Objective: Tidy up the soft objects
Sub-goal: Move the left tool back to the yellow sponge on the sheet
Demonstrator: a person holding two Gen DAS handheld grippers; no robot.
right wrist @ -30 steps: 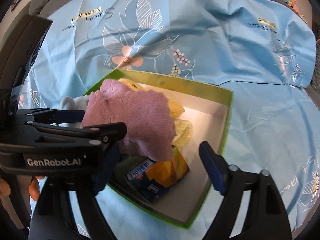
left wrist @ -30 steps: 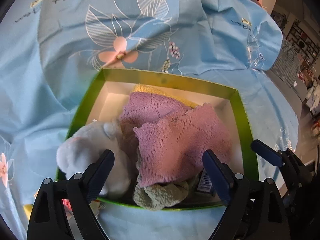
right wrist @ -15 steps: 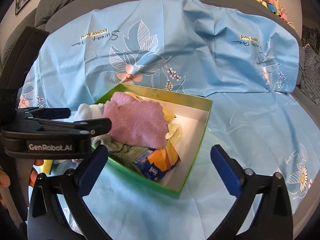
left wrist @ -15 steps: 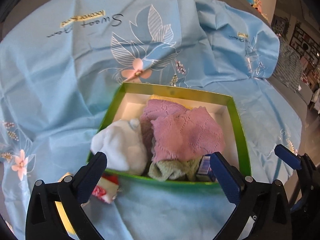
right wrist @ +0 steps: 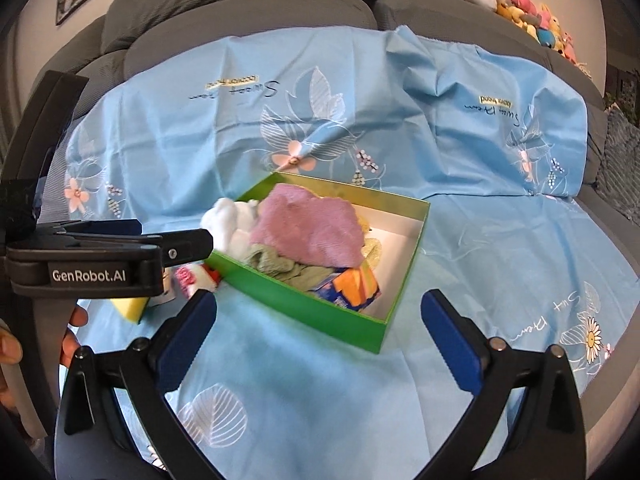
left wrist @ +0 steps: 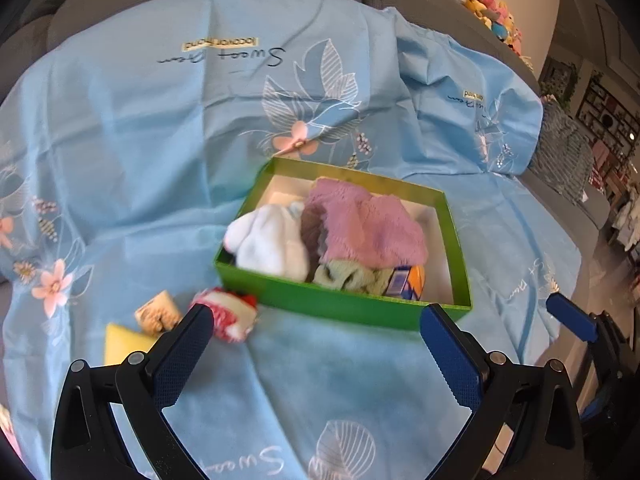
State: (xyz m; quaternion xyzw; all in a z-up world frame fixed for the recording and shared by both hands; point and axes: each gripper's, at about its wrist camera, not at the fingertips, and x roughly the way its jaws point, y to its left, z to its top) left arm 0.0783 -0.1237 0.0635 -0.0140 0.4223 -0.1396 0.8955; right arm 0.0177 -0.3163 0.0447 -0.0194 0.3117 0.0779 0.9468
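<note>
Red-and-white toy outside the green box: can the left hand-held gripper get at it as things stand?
Probably yes. The toy lies on the blue sheet right by the left hand-held gripper, whose jaws stand wide and empty, with nothing in between.

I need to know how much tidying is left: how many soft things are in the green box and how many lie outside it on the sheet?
In the green box: 5 visible (white plush, pink cloth, green cloth, orange packet, yellow cloth)
Outside on the sheet: 3 (red-and-white toy, beige block, yellow sponge)
Total: 8
</note>
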